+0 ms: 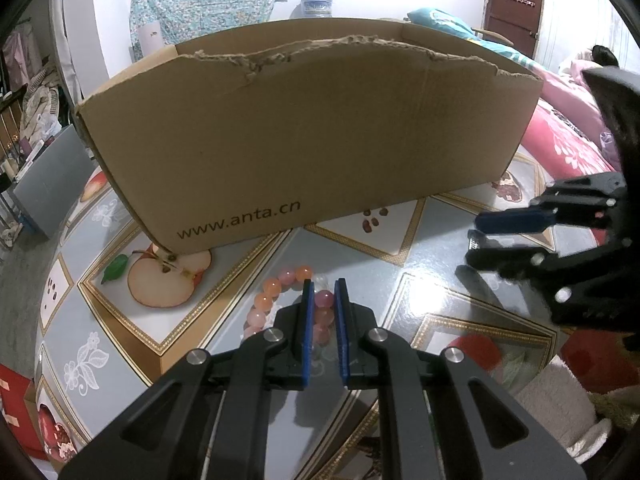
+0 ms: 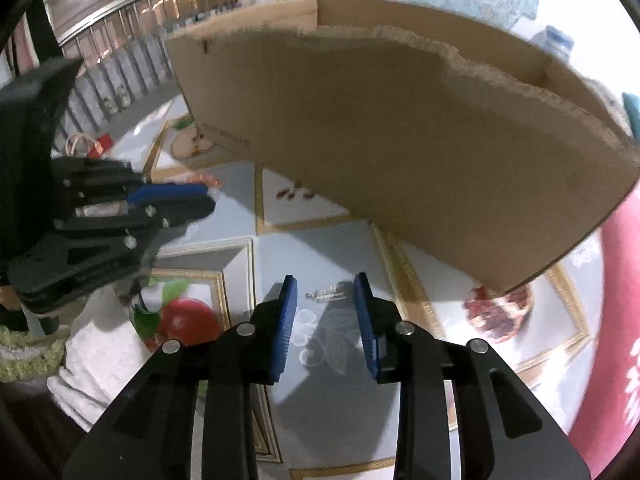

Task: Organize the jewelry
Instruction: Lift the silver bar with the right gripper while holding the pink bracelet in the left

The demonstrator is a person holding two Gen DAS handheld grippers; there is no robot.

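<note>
Left gripper (image 1: 325, 286) pinches the bracelet (image 1: 280, 300) on the table (image 1: 420, 280) before the box (image 1: 312, 132); right gripper (image 2: 326, 288) gapes over a small clip (image 2: 326, 294). Likely next: lift beads into box.

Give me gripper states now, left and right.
Left gripper: closed on the bead bracelet, beads pinched between the pads.
Right gripper: open, holding nothing, with a small clear jewelry piece on the table ahead.
</note>
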